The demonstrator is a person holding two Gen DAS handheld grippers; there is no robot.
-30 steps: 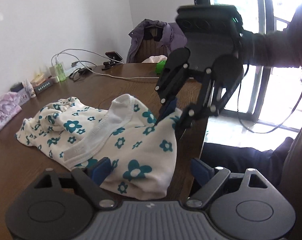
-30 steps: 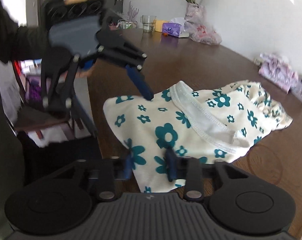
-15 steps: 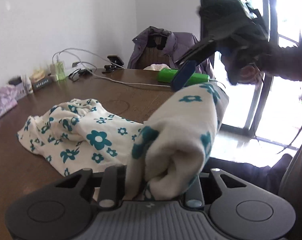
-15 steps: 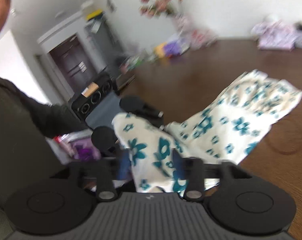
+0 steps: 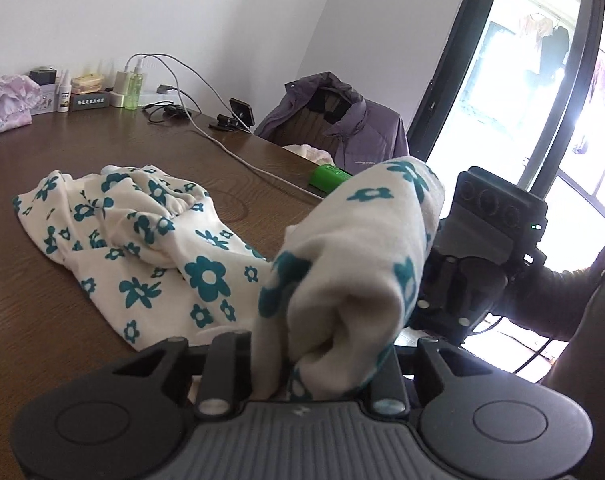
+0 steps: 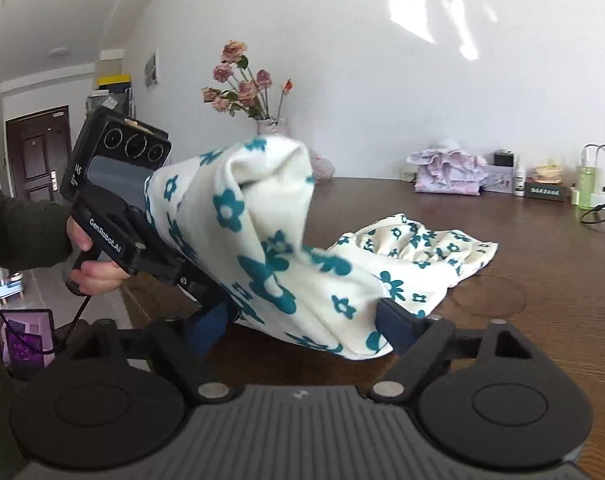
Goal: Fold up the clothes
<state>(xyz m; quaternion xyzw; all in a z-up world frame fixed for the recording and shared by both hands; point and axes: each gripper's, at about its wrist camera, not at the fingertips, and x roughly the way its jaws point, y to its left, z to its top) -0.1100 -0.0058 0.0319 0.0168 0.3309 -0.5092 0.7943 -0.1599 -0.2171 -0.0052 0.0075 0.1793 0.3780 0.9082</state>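
A white garment with teal flowers (image 5: 150, 248) lies partly on the brown table (image 5: 34, 320). Its near end is lifted off the table. My left gripper (image 5: 302, 356) is shut on a bunched fold of the garment. In the right wrist view the left gripper's body (image 6: 118, 216) holds the raised cloth (image 6: 254, 232) up at the left. My right gripper (image 6: 306, 320) is open, its blue pads (image 6: 394, 322) wide apart, with the hanging cloth draped between them. The rest of the garment (image 6: 418, 248) rests on the table beyond.
A green object (image 5: 328, 174) lies at the table's far edge by a chair with a purple jacket (image 5: 334, 128). Cables, bottles and boxes (image 5: 102, 88) line the wall. A pink cloth pile (image 6: 446, 170) and a flower vase (image 6: 262, 120) stand at the far side.
My right gripper has let go of the garment and opened. My left gripper keeps its hold and has lifted its end higher; the right gripper now sits lower beside it.
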